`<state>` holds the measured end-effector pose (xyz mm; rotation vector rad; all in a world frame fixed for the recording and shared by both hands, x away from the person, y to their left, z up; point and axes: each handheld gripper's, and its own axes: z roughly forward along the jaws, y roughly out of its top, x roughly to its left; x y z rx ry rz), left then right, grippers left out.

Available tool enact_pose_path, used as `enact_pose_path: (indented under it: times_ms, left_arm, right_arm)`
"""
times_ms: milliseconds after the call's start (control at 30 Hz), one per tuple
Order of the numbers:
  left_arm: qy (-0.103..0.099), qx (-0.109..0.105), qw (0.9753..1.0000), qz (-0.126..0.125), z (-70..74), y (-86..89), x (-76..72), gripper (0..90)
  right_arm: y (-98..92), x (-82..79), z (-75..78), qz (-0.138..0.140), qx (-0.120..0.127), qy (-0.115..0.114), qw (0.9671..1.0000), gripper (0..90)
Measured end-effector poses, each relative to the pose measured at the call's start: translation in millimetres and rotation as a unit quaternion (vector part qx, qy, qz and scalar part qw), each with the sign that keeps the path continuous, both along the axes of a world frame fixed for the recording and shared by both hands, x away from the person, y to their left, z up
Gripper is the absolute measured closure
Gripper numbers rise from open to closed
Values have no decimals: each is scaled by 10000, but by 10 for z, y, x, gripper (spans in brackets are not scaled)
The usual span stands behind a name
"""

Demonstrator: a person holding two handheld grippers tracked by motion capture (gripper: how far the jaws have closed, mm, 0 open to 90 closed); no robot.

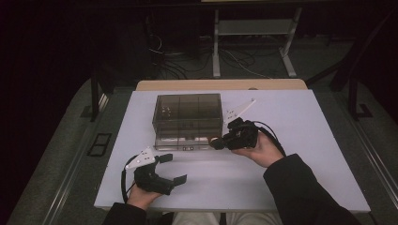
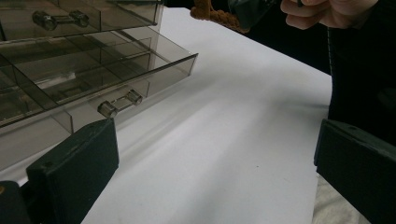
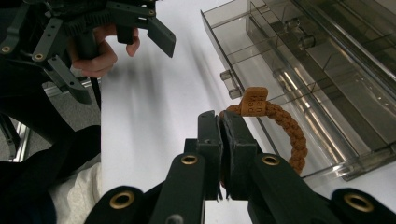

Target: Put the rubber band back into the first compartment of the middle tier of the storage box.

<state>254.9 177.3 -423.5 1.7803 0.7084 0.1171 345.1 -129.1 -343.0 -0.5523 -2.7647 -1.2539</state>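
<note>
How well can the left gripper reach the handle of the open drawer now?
Probably yes. The left gripper is open, and bare table lies between it and the drawer handle; the bracelet is held off to the side.

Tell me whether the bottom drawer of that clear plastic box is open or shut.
Open. The bottom drawer juts out past the front of the box, its dividers exposed from above, while the right gripper holds a braided bracelet beside it.

box [image 1: 187, 119]: desk [image 1: 300, 140] middle, toward far edge | drawer [image 3: 261, 65]: out toward near edge | bracelet [image 3: 285, 126]: above drawer's right end | left gripper [image 1: 171, 168]: near-left corner | right gripper [image 1: 217, 142]: right of box
</note>
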Motion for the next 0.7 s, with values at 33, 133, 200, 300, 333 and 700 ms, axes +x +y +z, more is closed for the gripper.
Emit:
enact_pose_path:
  times_ms: [33, 133, 200, 300, 333, 700]
  left_arm:
    - [-1, -2, 10000, 0, 0, 0, 0, 0]
    - [-1, -2, 10000, 0, 0, 0, 0, 0]
    - [-2, -1, 10000, -3, 0, -1, 0, 0]
    - [-2, -1, 10000, -2, 0, 0, 0, 0]
    - [-4, -1, 10000, -1, 1, 0, 0, 0]
    - [11, -21, 10000, 1, 2, -1, -4, 0]
  right_arm:
    - [7, 9, 3, 0, -28, -29, 10000, 855]
    - [29, 23, 15, 1, -18, -34, 10000, 855]
    - [42, 33, 24, 9, -24, -33, 10000, 855]
    - [68, 60, 37, 2, -30, -48, 10000, 855]
    - [80, 65, 42, 2, 1, -10, 10000, 855]
    - [199, 137, 74, 76, -11, -80, 9999, 855]
